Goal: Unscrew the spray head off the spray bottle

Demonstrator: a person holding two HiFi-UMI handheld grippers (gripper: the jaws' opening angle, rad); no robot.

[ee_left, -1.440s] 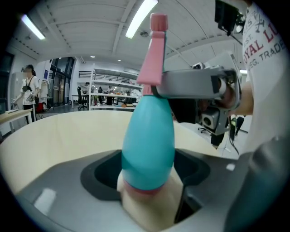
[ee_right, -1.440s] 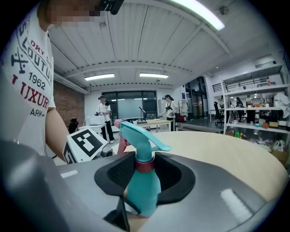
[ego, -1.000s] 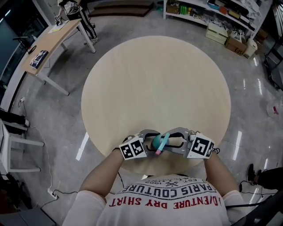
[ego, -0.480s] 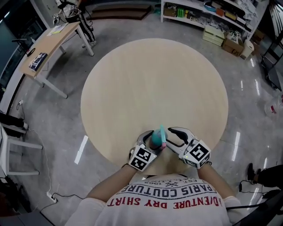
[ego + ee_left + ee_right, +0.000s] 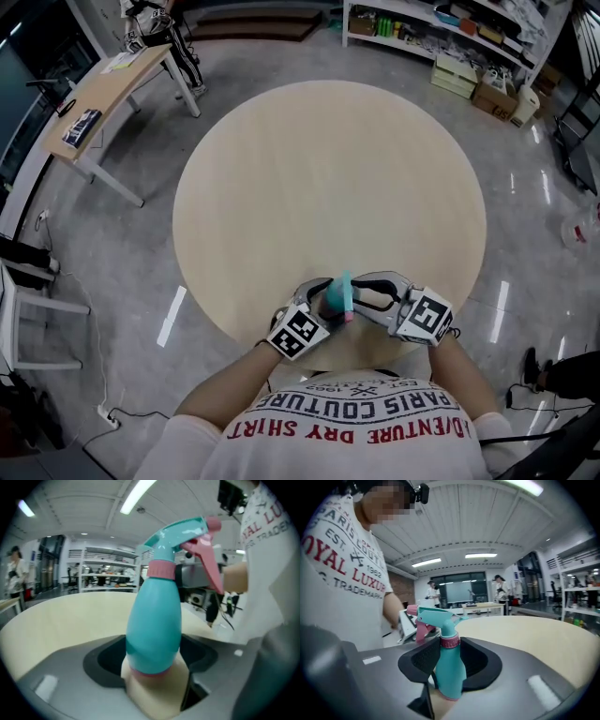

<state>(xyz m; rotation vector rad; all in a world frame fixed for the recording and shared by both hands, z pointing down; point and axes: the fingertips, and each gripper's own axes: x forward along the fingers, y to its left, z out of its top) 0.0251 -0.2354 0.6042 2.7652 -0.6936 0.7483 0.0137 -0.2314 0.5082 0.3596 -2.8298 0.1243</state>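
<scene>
Grey left hand-held gripper (image 5: 151, 656) is clamped on the lower body of the teal spray bottle (image 5: 154, 620). The bottle is upright at the near edge of the round worktop (image 5: 328, 178), close in front of the person. Spray head (image 5: 180, 536) is on, its pink collar (image 5: 161, 569) seated at the neck. Right hand-held gripper (image 5: 449, 654) looks closed on the bottle at collar height.

Judgement: unscrewing is under way and not finished. Hold the left grip firm and steady. Turn only the right one, square on the collar, clear of the trigger and in line with the neck. Squeezing the body hard could push liquid out.

Bottle wall is opaque, so its fill cannot be told.
</scene>
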